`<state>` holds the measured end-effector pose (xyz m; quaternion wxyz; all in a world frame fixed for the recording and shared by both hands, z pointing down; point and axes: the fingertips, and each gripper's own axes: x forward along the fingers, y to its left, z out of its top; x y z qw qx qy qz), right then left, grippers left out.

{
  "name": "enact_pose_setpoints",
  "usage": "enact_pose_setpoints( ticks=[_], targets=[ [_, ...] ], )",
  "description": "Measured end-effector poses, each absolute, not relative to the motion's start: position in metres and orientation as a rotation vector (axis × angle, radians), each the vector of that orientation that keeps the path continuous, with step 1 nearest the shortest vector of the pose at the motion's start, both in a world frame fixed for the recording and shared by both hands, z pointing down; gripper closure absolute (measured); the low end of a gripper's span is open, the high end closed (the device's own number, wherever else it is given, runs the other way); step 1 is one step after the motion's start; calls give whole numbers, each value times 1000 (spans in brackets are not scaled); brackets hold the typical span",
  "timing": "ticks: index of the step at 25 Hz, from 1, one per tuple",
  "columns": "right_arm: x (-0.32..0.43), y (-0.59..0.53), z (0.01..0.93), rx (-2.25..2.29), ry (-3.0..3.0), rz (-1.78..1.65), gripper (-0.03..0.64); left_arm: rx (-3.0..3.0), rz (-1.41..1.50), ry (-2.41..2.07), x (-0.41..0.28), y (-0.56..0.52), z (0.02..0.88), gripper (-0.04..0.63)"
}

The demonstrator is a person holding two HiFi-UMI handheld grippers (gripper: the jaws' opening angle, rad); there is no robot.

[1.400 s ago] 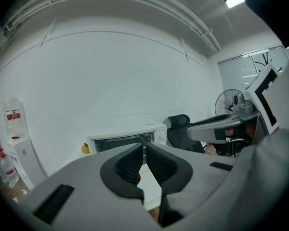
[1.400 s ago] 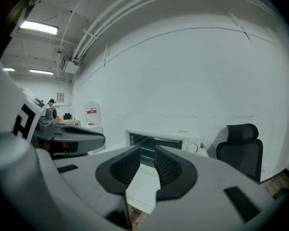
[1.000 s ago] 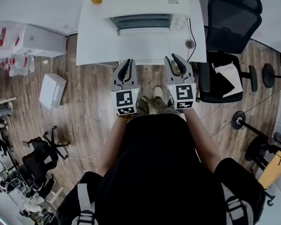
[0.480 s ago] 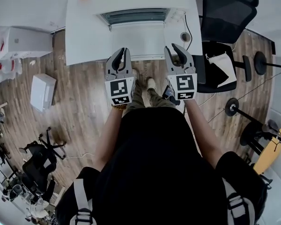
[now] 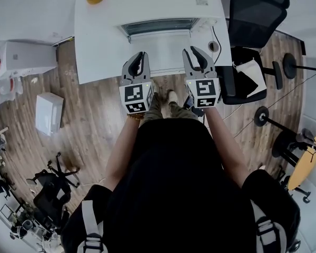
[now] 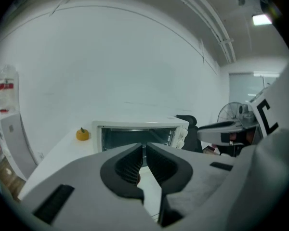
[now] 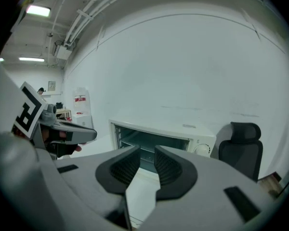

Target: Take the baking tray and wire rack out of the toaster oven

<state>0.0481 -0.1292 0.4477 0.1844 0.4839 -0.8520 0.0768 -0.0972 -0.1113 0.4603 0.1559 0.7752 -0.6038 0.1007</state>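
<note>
Notably, left gripper (image 5: 142, 55) was held closed, right gripper (image 5: 193, 50) barely parted, both empty before toaster oven (image 5: 163, 4); rack (image 7: 149, 137), seemingly inside, could be knocked, not gripped.

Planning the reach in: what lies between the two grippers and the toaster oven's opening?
Only the toaster oven's lowered door above the white table, seen in the head view.

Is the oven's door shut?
No, the oven stands open, with its door folded down flat in front of it.
</note>
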Motion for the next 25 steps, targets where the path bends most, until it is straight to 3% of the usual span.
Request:
enact_pose_setpoints(
  ticks=[25],
  targets=[
    [23,-224,572,1571,-2322,999,526,1784,-113,-1402,-120,-205,580,560]
  ],
)
